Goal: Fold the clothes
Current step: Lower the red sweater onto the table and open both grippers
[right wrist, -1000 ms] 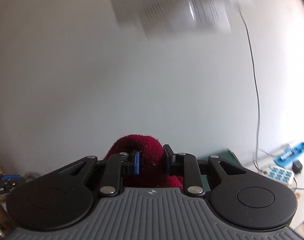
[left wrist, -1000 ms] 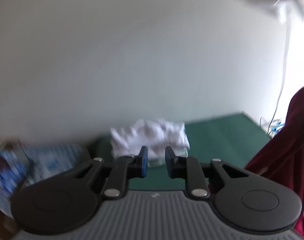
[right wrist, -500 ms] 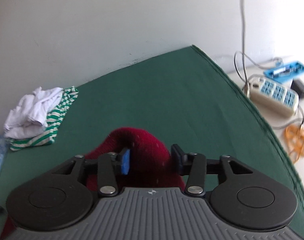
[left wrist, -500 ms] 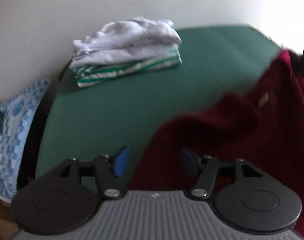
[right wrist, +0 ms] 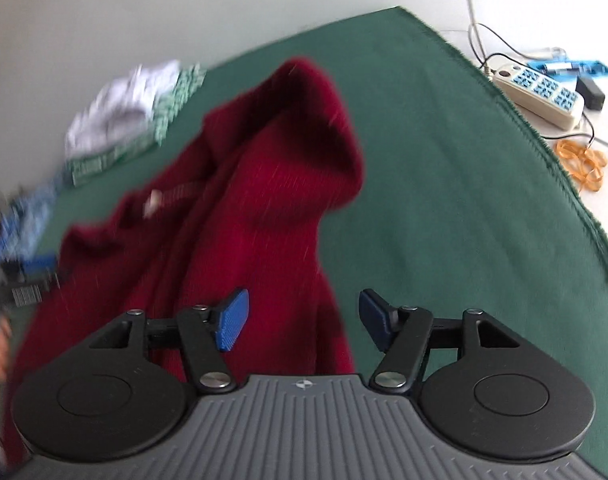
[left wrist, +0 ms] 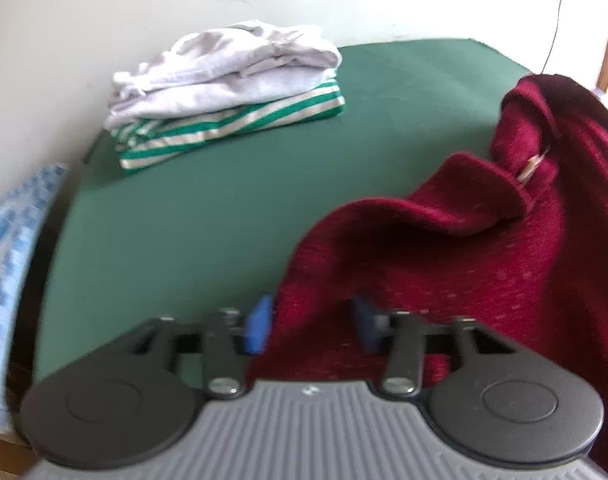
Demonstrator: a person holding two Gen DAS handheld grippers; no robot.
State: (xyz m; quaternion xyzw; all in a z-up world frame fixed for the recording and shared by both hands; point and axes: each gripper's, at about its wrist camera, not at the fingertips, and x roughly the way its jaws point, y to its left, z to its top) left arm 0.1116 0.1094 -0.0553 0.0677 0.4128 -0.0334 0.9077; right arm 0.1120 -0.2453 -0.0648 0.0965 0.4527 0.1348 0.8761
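Note:
A dark red knit sweater [left wrist: 443, 248] lies crumpled on the green table cover [left wrist: 184, 220], with one part still standing up in a peak [right wrist: 311, 92]. My left gripper [left wrist: 311, 326] is low over the sweater's near left edge. Its jaws are closing with a fold of the fabric between them, and the pads are still apart. My right gripper [right wrist: 304, 320] hangs over the sweater's right side. Its jaws are opening wide, and the fabric under them is not pinched.
A stack of folded clothes [left wrist: 224, 92], white on green-striped, sits at the table's far left. A blue-and-white patterned cloth [left wrist: 8, 260] hangs off the left edge. Beyond the right edge lie a power strip [right wrist: 539, 92], cables and orange bands [right wrist: 583, 164].
Both grippers have dropped from facing the wall to just above the table. The right one has let go of the sweater. The left one opened, then narrowed around the sweater's edge.

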